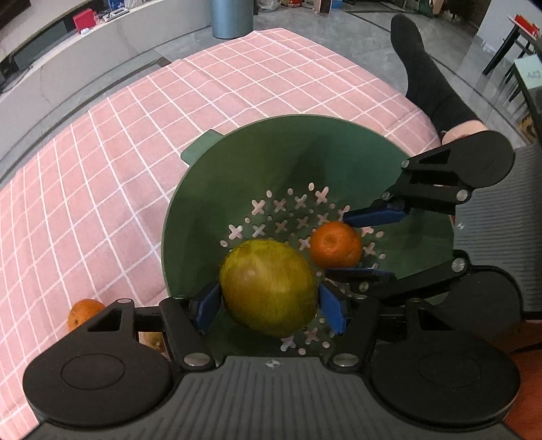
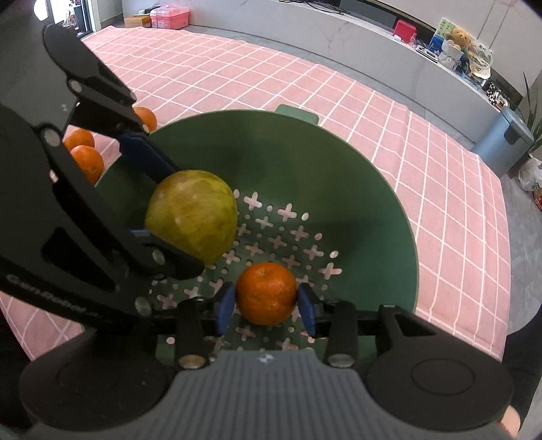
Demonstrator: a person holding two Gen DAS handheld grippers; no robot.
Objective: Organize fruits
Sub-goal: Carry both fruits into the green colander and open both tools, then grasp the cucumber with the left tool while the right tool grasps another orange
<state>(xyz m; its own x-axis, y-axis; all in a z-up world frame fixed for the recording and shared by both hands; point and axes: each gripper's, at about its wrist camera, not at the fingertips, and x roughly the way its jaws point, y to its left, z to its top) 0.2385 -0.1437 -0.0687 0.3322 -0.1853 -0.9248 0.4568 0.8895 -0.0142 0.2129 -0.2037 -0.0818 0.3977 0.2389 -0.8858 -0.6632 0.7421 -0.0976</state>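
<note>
A green colander (image 1: 257,159) (image 2: 355,176) stands on a pink checked cloth (image 1: 101,169). My left gripper (image 1: 269,306) is shut on a large yellow-green fruit (image 1: 269,287) (image 2: 191,215) and holds it inside the colander, low over the perforated bottom. My right gripper (image 2: 266,303) is shut on an orange (image 2: 266,292) (image 1: 335,244), also inside the colander, just right of the green fruit. Each gripper shows in the other's view (image 1: 369,243) (image 2: 149,189).
Three loose oranges (image 2: 84,159) lie on the cloth left of the colander; one shows in the left wrist view (image 1: 83,313), beside a partly hidden yellowish fruit (image 1: 154,340). A person's leg in a black sock (image 1: 426,71) is beyond the cloth at right. A grey bin (image 1: 232,17) stands far behind.
</note>
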